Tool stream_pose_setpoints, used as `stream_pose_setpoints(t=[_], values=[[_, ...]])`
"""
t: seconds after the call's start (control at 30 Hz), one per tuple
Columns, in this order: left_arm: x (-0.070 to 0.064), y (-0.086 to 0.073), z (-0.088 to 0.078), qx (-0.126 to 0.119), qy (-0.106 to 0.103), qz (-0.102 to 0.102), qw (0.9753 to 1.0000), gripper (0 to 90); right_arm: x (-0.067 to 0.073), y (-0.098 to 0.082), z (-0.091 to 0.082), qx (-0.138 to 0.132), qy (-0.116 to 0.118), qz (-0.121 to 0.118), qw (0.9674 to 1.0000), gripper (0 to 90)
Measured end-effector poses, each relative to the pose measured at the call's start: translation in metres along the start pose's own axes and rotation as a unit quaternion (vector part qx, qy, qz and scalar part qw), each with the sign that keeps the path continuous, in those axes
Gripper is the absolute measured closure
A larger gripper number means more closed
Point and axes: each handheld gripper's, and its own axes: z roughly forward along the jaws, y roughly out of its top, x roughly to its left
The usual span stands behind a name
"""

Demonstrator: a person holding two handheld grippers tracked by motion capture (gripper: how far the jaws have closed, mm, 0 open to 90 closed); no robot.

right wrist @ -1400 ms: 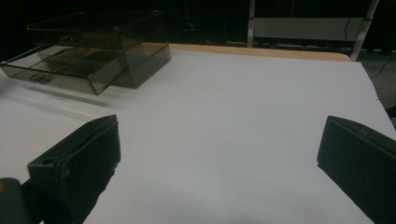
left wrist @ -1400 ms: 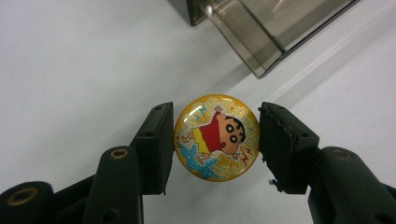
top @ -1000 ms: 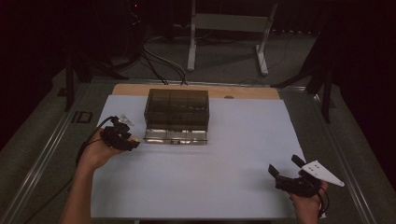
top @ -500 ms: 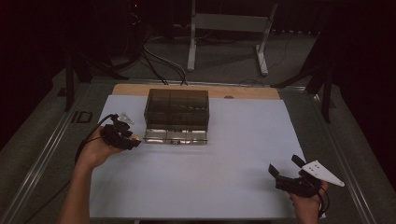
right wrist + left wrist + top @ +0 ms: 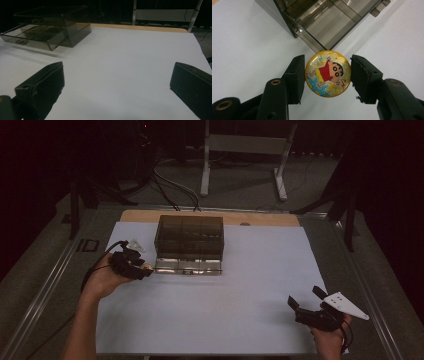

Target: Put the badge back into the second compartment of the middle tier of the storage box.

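A round yellow glitter badge (image 5: 327, 73) with a cartoon child on it sits between the jaws of my left gripper (image 5: 327, 60), which press on its two sides just above the white sheet. In the high view my left gripper (image 5: 145, 268) is at the front left corner of a smoky clear drawer box (image 5: 189, 236), whose bottom drawer (image 5: 187, 265) is pulled out toward me. The drawer's open compartments (image 5: 332, 22) lie just beyond the badge. My right gripper (image 5: 305, 296) rests near the front right of the sheet, open and empty (image 5: 118, 67).
A white sheet (image 5: 250, 270) covers the table, with a wooden strip (image 5: 260, 218) along its far edge. A small pale object (image 5: 135, 245) lies left of the box. Cables and a metal stand (image 5: 245, 145) are on the floor behind.
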Motion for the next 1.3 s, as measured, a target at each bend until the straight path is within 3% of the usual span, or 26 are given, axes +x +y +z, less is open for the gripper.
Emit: stream_pose_setpoints(t=[1.3], values=[[-0.010,0.021,0.005,-0.007,-0.009,0.024,0.9996,48.8,0.000,0.000,0.001,0.002,0.002,0.000,1.0000,0.0]])
